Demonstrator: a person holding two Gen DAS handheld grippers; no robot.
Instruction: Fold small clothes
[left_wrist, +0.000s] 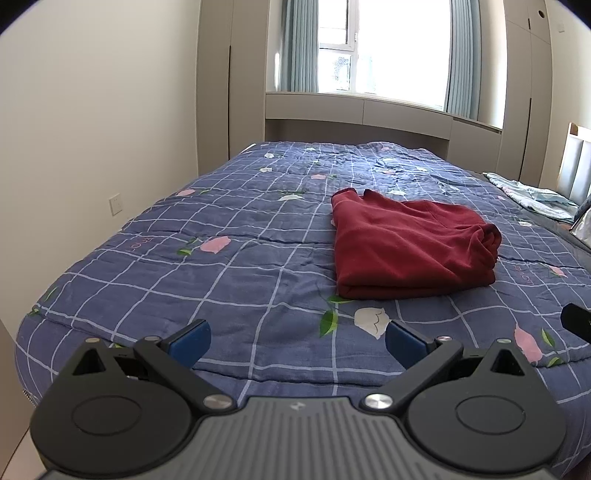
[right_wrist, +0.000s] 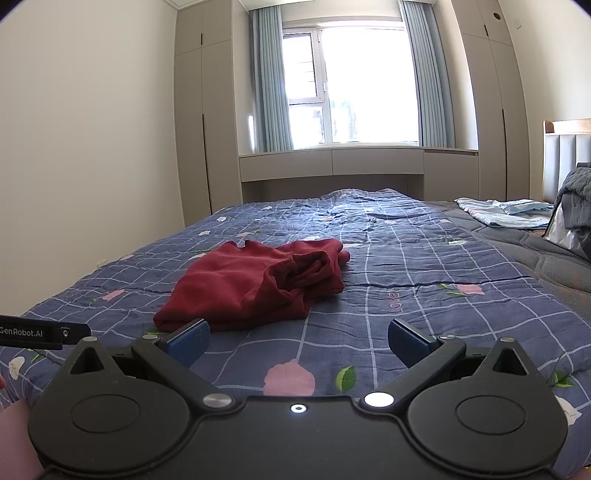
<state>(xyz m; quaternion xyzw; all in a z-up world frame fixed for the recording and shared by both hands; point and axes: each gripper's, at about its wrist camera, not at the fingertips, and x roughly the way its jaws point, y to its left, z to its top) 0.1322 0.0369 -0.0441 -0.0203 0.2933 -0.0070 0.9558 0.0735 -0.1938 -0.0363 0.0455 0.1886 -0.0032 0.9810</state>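
- Over the near edge of the bed, my left gripper hovers level above the blue checked quilt with pink and white flowers, its blue-padded fingers spread wide with nothing between them.
- Ahead and slightly right of that gripper, the dark red folded garment lies flat on the quilt, well apart from the pads, its bunched end turned toward the right.
- Seen from my right wrist, the same red garment sits ahead and to the left, its near corner close to the left blue pad but not touching it as far as I can tell.
- My right gripper is held low and level over the quilt, pointing toward the window, fingers wide apart and gripping nothing.
- At the far right, a pale blue crumpled cloth rests near the padded headboard.
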